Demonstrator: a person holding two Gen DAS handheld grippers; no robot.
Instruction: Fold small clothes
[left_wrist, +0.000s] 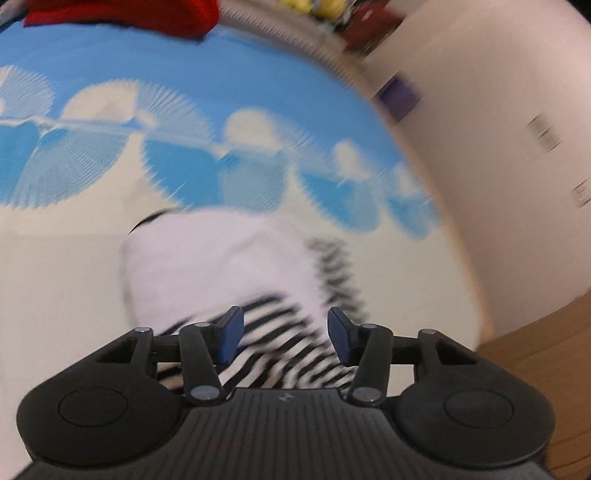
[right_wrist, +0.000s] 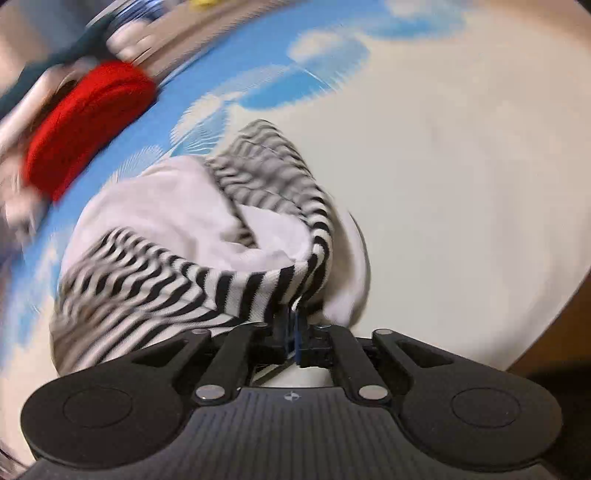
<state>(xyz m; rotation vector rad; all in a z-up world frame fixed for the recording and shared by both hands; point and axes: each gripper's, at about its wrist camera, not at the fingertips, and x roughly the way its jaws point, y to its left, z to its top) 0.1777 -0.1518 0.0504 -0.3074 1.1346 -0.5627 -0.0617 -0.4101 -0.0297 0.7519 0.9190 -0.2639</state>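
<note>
A small white garment with black-and-white striped parts (left_wrist: 221, 266) lies bunched on the cream and blue bedspread (left_wrist: 258, 74). My left gripper (left_wrist: 284, 319) hovers just above its striped part, jaws open, nothing between the blue pads. In the right wrist view the same garment (right_wrist: 166, 266) is crumpled in a heap. My right gripper (right_wrist: 293, 323) has its pads nearly together, with a striped edge of the garment pinched at their tips. The fabric drapes over the fingertips and hides them partly. Both views are blurred by motion.
A folded red cloth (left_wrist: 122, 14) (right_wrist: 88, 125) lies at the far side of the bedspread (right_wrist: 461, 166). Beyond it are blurred toys and clutter. A pale wall (left_wrist: 498, 110) and wooden floor (left_wrist: 546, 350) border the bed on the right.
</note>
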